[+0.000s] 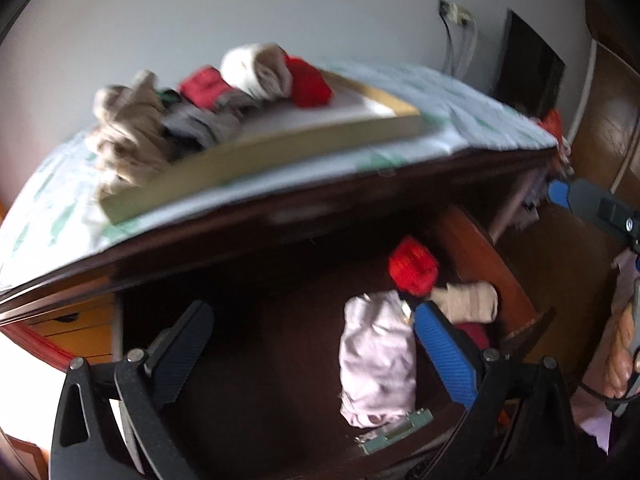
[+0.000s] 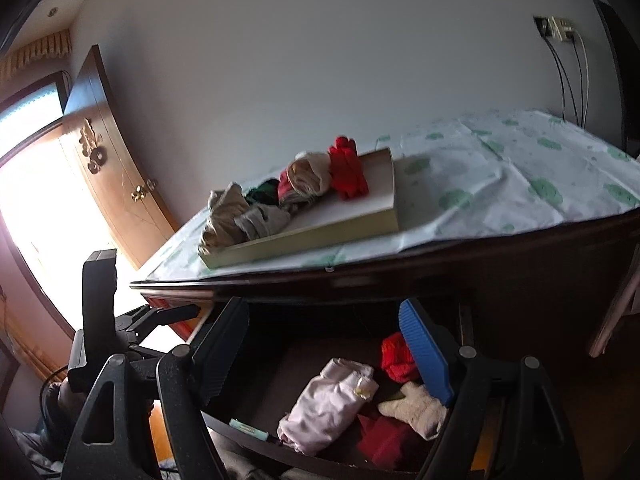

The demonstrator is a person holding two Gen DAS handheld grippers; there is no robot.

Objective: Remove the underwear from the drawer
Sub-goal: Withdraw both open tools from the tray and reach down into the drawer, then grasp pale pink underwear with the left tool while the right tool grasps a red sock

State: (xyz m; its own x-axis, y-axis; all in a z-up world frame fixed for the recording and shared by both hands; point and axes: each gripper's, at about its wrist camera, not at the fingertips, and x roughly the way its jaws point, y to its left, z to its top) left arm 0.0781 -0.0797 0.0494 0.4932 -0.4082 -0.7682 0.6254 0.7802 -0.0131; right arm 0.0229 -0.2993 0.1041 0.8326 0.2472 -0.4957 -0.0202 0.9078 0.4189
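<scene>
Both grippers point down into the open drawer [image 2: 256, 432]. The left gripper [image 1: 312, 332] has its two fingers far apart, with nothing between them but the dark drawer floor. The right gripper [image 2: 324, 344] also has its fingers spread wide and holds nothing.

The underwear sits in the drawer: a pale pink folded piece [image 2: 328, 404] lies in the middle, a bright red piece [image 2: 396, 360] sits behind it, a beige piece [image 2: 420, 408] is beside it, and a dark red piece [image 2: 384, 440] lies near the front. The right gripper's blue finger pad [image 2: 426, 354] is in front of the bright red piece and just beside the beige one.

The left wrist view shows the person's hand [image 1: 620, 360] at the right edge, wrapped around the right gripper's handle — the other view does not show this. The right wrist view shows a wooden door [image 2: 116, 168] and a bright window far to the left.

On top of the dresser lies a white cloth with green spots [image 2: 500, 176]. On it sits a flat tray [image 2: 320, 236] with a heap of rolled clothes [image 2: 280, 196] — beige, red, grey and green. Cables [image 2: 568, 80] hang down the wall behind. A small flat green thing [image 1: 396, 432] lies near the drawer's front edge; it is too blurry to tell what it is.
</scene>
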